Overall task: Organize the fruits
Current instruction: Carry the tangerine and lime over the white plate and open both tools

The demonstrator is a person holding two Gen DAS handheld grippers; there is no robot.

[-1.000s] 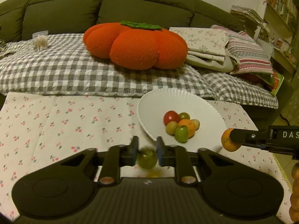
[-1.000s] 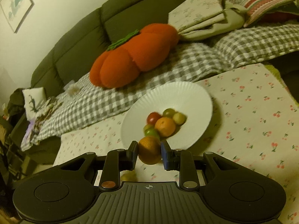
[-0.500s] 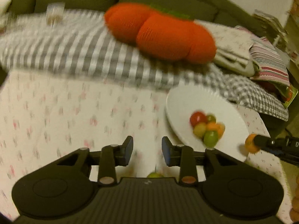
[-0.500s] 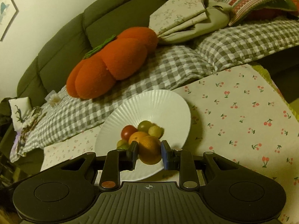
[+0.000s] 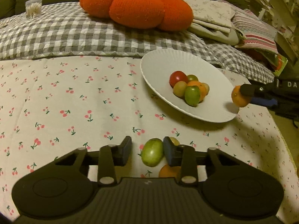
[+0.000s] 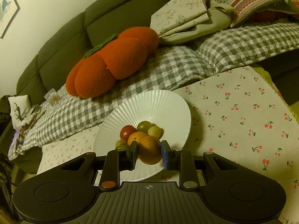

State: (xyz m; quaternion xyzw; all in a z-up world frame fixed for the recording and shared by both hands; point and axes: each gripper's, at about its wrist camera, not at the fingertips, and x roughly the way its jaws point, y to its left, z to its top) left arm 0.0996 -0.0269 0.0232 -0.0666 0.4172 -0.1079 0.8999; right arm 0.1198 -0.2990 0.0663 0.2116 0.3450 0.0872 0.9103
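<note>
A white ribbed plate [image 5: 149, 69] [image 6: 158, 102] on the cherry-print tablecloth [image 5: 74, 102] holds a small heap of fruit [image 5: 190, 87]: a red tomato, green ones and an orange. My left gripper [image 5: 147, 146] stands open low over the cloth. A green fruit [image 5: 152, 154] lies on the cloth between its fingers, close against the right pad and clear of the left one. Another orange [image 5: 169, 170] and a yellowish fruit [image 5: 174, 141] lie beside that finger. My right gripper [image 6: 149, 149] is shut on an orange [image 6: 149, 150] [image 5: 240, 96] above the plate's near rim.
A sofa with a grey checked cover [image 5: 74, 31] runs along the table's far edge. It carries a large orange pumpkin cushion [image 5: 138, 5], folded cloths and striped pillows [image 5: 254, 31]. The table's right edge [image 5: 280, 134] drops to the floor.
The left gripper let go of the small green fruit, opened, and sank towards the cloth around a green fruit lying there. The right gripper carried its orange closer over the plate, then held still.
</note>
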